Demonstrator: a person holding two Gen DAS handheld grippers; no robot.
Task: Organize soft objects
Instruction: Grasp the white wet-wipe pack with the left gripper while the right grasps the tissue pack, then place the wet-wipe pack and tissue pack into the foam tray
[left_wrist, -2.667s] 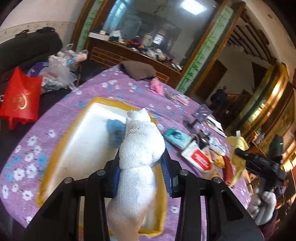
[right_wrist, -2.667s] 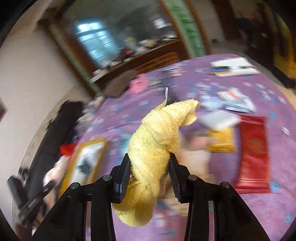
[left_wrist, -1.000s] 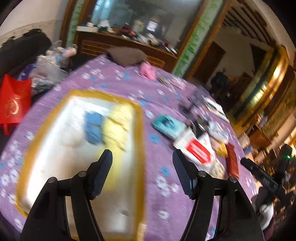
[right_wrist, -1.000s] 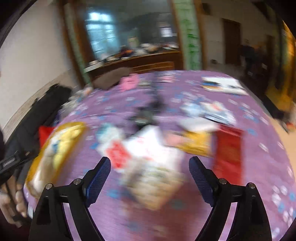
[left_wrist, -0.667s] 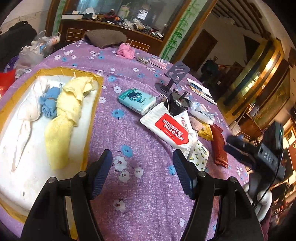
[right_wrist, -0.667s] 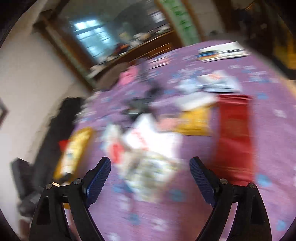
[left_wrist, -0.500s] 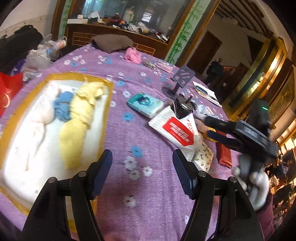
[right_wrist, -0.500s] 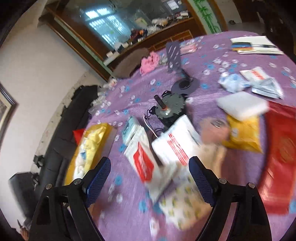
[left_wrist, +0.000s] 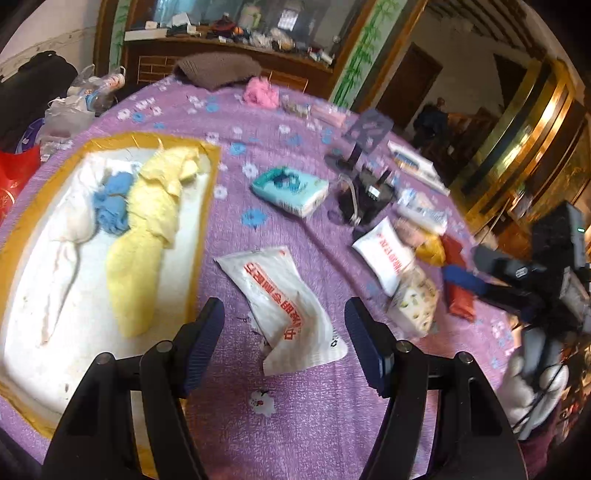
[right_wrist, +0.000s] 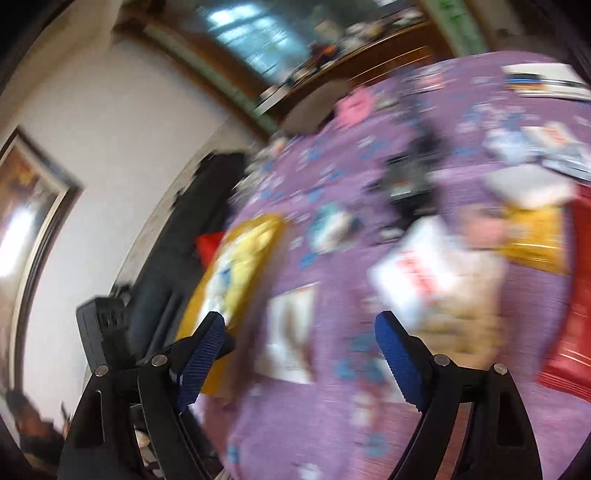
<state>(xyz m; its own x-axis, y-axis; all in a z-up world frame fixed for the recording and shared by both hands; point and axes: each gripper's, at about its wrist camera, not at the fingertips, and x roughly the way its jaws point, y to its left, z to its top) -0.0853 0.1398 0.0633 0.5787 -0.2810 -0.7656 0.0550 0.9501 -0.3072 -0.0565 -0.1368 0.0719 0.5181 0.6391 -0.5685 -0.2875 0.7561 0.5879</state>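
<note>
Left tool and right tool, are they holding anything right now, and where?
Nothing. The left tool is open over the purple table, and the right tool is open and bare too.

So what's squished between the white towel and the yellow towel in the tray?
A small blue cloth lies between the white towel and the yellow towel, touching both. The left wrist view shows it.

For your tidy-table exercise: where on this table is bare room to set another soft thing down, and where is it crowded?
Bare: the near half of the white tray, below the yellow towel; also purple cloth between the open left gripper and the table's near edge. Crowded: packets around the white wipes pack.
</note>
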